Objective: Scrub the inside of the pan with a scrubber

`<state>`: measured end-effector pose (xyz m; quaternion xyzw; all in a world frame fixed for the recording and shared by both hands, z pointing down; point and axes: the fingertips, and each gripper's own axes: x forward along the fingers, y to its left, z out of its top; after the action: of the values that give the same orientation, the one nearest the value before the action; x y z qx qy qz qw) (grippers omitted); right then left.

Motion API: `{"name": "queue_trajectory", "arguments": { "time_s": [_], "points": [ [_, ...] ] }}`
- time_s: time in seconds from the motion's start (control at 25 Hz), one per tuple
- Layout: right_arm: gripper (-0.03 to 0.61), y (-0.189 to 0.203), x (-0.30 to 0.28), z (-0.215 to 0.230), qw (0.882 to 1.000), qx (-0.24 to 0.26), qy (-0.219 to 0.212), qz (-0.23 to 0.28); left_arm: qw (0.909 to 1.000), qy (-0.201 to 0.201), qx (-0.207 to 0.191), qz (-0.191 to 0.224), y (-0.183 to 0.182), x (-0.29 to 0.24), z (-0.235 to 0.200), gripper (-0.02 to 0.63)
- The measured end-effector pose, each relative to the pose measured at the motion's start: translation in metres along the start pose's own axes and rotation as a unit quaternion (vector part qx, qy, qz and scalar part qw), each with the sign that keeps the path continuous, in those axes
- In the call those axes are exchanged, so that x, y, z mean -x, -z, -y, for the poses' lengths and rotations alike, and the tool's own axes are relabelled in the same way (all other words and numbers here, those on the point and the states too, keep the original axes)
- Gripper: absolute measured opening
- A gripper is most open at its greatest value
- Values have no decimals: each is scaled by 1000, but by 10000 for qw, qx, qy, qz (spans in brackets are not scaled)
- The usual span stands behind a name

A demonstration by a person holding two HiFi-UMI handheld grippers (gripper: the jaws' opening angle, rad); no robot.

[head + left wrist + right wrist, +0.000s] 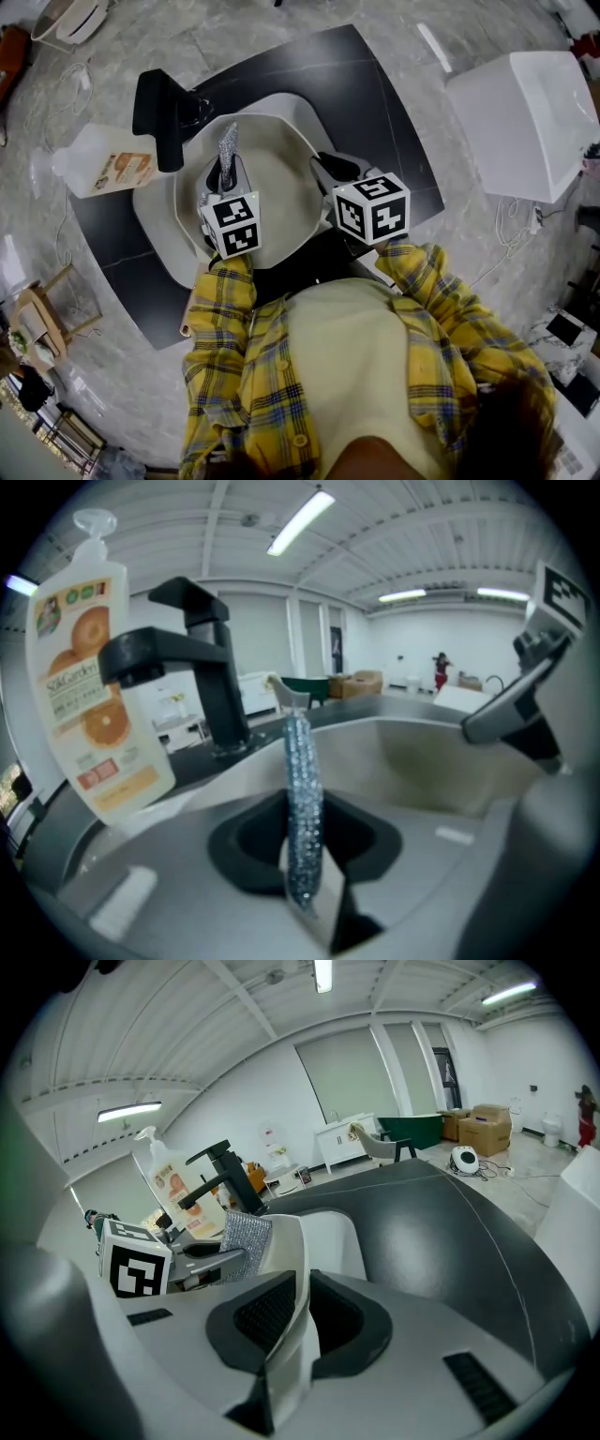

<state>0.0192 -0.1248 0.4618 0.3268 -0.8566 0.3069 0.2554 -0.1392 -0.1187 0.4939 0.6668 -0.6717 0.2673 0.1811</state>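
A white, rounded-square pan (277,192) sits in the sink (155,220). My left gripper (225,175) hangs over the pan's left inside, shut on a glittery silver scrubber (228,145) that stands upright. In the left gripper view the scrubber (302,799) shows edge-on between the jaws, with the pan's wall (422,761) behind it. My right gripper (328,174) is shut on the pan's right rim; in the right gripper view that white rim (323,1232) runs between its jaws (291,1309). The scrubber (246,1234) and left gripper (225,1260) show beyond it.
A black faucet (164,112) rises at the sink's back left. A soap bottle (108,167) with an orange label lies left of the sink and stands close in the left gripper view (89,686). A white box (525,112) sits far right on the marbled counter.
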Motion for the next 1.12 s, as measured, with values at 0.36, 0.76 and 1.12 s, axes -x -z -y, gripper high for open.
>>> {"name": "queue_trajectory", "arguments": {
  "time_s": [0.36,0.76,1.12],
  "points": [
    [18,0,-1,0,10000,-15,-27,39,9996,172,-205,34,-2,-4,11,89],
    [18,1,0,-1,10000,26,-57,60,9989,281,-368,80,-6,-4,26,95],
    [18,1,-1,-2,9999,29,-114,82,9977,610,-193,210,-13,-1,42,94]
  ]
}}
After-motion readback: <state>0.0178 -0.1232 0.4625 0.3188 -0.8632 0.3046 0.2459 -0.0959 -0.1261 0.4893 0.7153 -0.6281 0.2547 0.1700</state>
